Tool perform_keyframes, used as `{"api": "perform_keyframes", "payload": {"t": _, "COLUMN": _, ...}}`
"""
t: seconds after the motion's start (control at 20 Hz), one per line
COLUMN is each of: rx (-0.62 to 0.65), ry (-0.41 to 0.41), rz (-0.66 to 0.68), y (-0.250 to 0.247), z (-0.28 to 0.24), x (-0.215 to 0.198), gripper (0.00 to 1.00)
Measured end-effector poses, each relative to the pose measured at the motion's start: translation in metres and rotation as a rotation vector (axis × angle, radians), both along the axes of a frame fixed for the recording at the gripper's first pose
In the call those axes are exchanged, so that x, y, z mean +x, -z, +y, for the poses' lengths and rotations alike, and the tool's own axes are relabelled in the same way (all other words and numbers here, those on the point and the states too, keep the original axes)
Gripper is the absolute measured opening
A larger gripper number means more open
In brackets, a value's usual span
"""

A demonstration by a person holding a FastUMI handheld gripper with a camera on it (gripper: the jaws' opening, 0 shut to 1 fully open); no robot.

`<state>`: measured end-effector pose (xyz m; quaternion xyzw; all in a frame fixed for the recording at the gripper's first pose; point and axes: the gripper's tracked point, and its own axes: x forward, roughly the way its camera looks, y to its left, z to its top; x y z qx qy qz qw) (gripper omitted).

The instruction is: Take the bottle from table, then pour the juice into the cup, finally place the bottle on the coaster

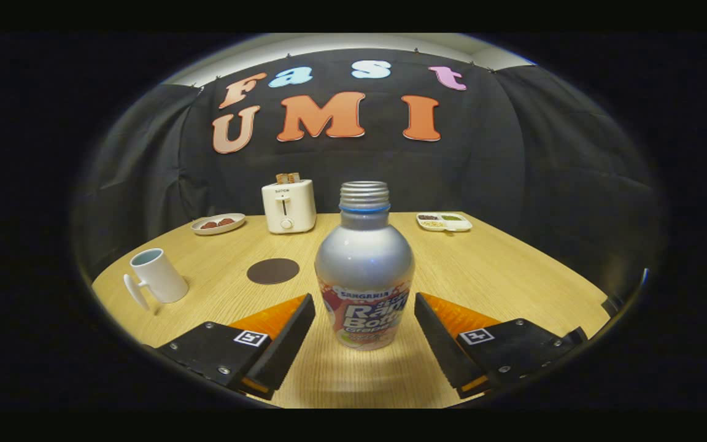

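Observation:
A silver bottle (364, 270) with an open threaded neck and a colourful label stands upright on the wooden table (513, 276). It sits between the two black fingers of my gripper (364, 304), which is open, with a small gap on each side of the bottle. To the left, beyond the fingers, a white cup (157, 276) with a handle stands on the table. A round dark coaster (273, 271) lies between the cup and the bottle, a little farther back.
A white toaster (289, 205) with toast in it stands at the back of the table. A small plate with food (218, 223) lies left of the toaster. A divided tray of snacks (444, 221) sits at the back right.

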<state>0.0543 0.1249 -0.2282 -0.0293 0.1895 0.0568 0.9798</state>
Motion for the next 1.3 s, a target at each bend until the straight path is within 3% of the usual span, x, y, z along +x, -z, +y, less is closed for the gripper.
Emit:
{"api": "perform_keyframes", "payload": {"t": 0.15, "rx": -0.011, "ry": 0.001, "rz": 0.002, "y": -0.001, "z": 0.001, "x": 0.000, "gripper": 0.78}}
{"api": "perform_keyframes", "payload": {"t": 0.3, "rx": -0.024, "ry": 0.003, "rz": 0.014, "y": -0.003, "z": 0.005, "x": -0.001, "gripper": 0.73}}
{"api": "perform_keyframes", "payload": {"t": 0.65, "rx": -0.133, "ry": -0.028, "rz": -0.068, "y": -0.042, "z": 0.033, "x": 0.000, "gripper": 0.73}}
{"api": "perform_keyframes", "payload": {"t": 1.3, "rx": -0.285, "ry": -0.174, "rz": -0.125, "y": -0.069, "z": 0.128, "x": -0.003, "gripper": 0.72}}
